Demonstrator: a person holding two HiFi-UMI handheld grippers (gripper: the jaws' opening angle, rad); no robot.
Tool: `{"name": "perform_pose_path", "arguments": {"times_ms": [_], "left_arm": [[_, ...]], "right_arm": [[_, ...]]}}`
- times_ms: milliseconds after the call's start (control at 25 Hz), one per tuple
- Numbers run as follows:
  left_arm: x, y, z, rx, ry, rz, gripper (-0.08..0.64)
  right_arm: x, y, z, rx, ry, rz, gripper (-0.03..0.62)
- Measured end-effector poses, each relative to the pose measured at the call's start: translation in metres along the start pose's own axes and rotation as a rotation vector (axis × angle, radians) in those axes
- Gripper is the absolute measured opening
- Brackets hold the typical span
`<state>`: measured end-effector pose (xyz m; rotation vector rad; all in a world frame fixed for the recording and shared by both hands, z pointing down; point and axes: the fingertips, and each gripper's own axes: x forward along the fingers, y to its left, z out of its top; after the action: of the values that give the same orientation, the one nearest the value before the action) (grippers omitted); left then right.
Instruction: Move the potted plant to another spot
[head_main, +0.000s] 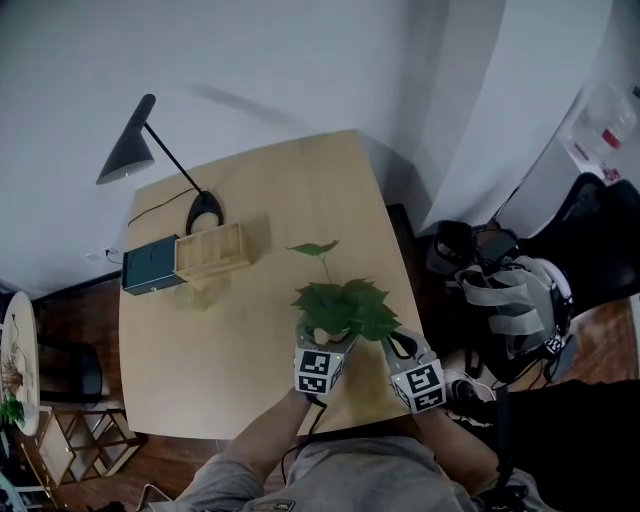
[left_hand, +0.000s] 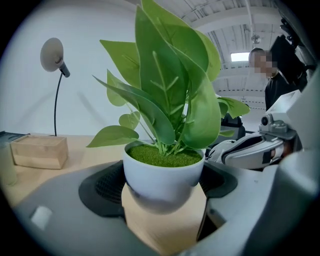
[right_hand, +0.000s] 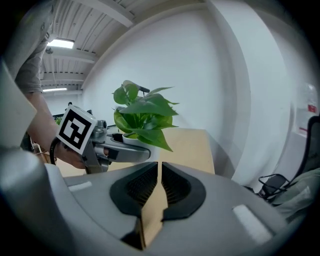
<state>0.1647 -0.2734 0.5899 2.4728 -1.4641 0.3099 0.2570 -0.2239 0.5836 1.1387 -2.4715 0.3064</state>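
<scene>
The potted plant (head_main: 345, 303) is a leafy green plant in a small white pot (left_hand: 162, 176) with green moss on top. My left gripper (head_main: 328, 342) is shut on the pot, one pad on each side (left_hand: 162, 186), over the near right part of the wooden table (head_main: 260, 190). The pot's bottom looks a little above the tabletop. My right gripper (head_main: 401, 347) is just to the right of the plant, with its jaws (right_hand: 160, 167) shut and nothing between them. In the right gripper view the plant (right_hand: 142, 117) and the left gripper (right_hand: 107, 146) show ahead to the left.
A black desk lamp (head_main: 135, 150) stands at the table's far left. Next to it lie a pale wooden box (head_main: 210, 250) and a dark green box (head_main: 150, 267). A grey backpack (head_main: 510, 300) sits on the floor off the table's right edge. A person (left_hand: 280, 75) stands beyond.
</scene>
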Motion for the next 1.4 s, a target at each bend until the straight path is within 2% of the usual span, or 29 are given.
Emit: {"name": "perform_pose_path", "arguments": {"times_ms": [240,440,800,1040,1400], "left_arm": [[0.031,0.002,-0.022,0.021,0.038,0.022,0.451],[0.053,0.002,-0.024,0.057,0.017,0.034,0.451],[0.061,-0.007,-0.045,0.070,0.058,0.027,0.451],[0.060,-0.005,-0.050,0.043,0.062,0.032,0.451],[0.060,-0.005,-0.051,0.045,0.068,0.033,0.454]], "right_arm": [[-0.004,-0.016,-0.020,0.013,0.041,-0.003,0.032],[-0.007,-0.022,-0.028,0.020,0.052,0.005,0.032],[-0.007,-0.031,-0.035,0.022,0.066,0.013,0.032],[-0.005,-0.032,-0.039,0.032,0.069,0.020,0.031],[-0.007,-0.033,-0.033,0.033,0.055,0.022,0.032]]}}
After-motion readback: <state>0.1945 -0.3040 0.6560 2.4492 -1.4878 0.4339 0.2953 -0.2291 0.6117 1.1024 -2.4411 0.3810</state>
